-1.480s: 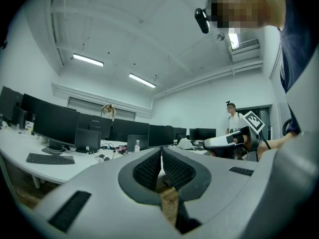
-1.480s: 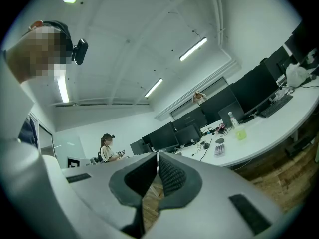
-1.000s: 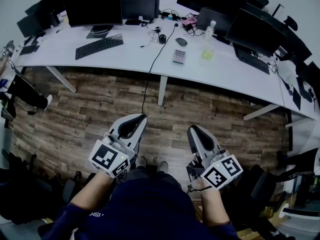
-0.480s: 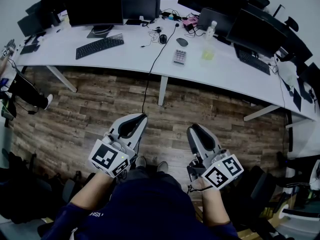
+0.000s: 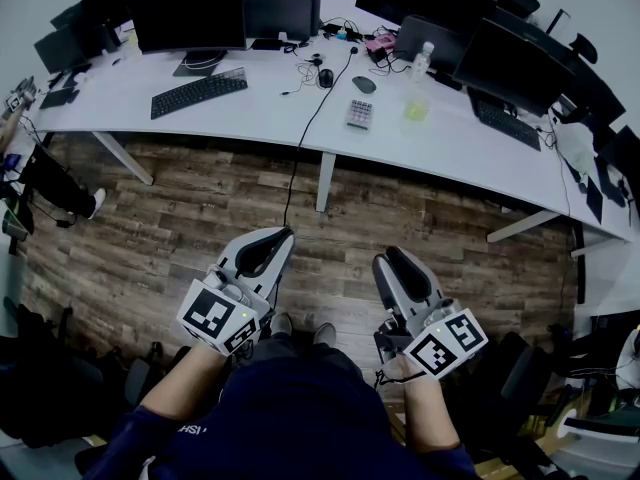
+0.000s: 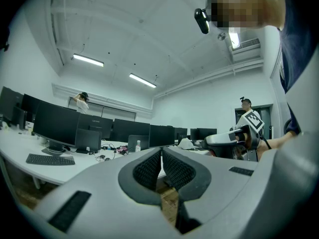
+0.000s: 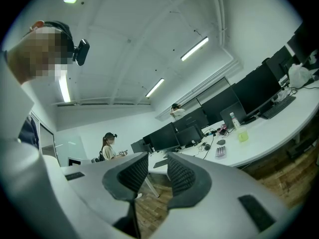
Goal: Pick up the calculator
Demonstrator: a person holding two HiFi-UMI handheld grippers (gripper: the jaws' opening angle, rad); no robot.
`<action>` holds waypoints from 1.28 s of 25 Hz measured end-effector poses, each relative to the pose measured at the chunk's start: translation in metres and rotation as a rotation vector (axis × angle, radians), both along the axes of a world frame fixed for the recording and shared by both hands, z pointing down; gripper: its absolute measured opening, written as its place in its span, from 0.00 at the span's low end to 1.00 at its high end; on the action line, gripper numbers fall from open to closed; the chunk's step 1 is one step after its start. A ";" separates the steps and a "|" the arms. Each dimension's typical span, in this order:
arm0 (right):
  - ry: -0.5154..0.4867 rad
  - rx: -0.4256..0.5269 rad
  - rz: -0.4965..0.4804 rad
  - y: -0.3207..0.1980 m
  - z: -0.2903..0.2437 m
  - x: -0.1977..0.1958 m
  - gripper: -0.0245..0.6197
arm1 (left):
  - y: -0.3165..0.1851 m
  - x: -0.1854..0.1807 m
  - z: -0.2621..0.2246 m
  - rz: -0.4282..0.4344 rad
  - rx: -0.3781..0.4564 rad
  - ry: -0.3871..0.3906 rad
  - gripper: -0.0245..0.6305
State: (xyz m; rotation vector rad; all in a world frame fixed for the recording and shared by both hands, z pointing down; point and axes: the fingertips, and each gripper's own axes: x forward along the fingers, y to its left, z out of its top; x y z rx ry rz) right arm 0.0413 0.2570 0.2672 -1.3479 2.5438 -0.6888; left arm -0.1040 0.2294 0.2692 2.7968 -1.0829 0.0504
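White curved desk (image 5: 250, 118) lined with dark monitors (image 5: 187, 13) runs along the far side of a wood-plank floor (image 5: 180, 228). The calculator (image 5: 359, 113) lies flat near the desk's front edge, well apart from both my grippers, ahead and between them. A stretch of floor separates us. My left gripper (image 6: 162, 152) has its jaws together at the tips, holding nothing. My right gripper (image 7: 156, 157) has just been opening; its jaws stand apart with nothing between them. A black keyboard (image 5: 199, 92) sits to the calculator's left, a mouse (image 5: 363, 84) just behind it, and a yellow-green cup (image 5: 415, 109) and a clear bottle (image 5: 421, 60) to its right. A black cable (image 5: 303, 133) hangs off the desk edge beside it. The calculator is small, pale and rectangular, with a grid of keys.
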 end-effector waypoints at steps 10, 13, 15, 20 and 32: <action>-0.003 -0.005 0.011 -0.002 0.001 0.003 0.28 | -0.002 0.000 0.000 -0.001 -0.001 0.001 0.09; -0.003 -0.004 0.014 -0.003 0.001 0.004 0.30 | -0.003 0.000 0.000 -0.002 0.001 0.000 0.09; -0.001 -0.003 0.015 -0.003 0.001 0.005 0.31 | -0.003 0.000 0.000 -0.004 0.002 -0.001 0.09; 0.003 0.001 0.017 -0.003 0.001 0.006 0.35 | -0.001 0.000 0.000 -0.007 0.006 -0.001 0.09; -0.006 -0.004 0.017 0.000 0.003 0.015 0.44 | 0.002 0.008 0.001 -0.013 0.001 -0.007 0.09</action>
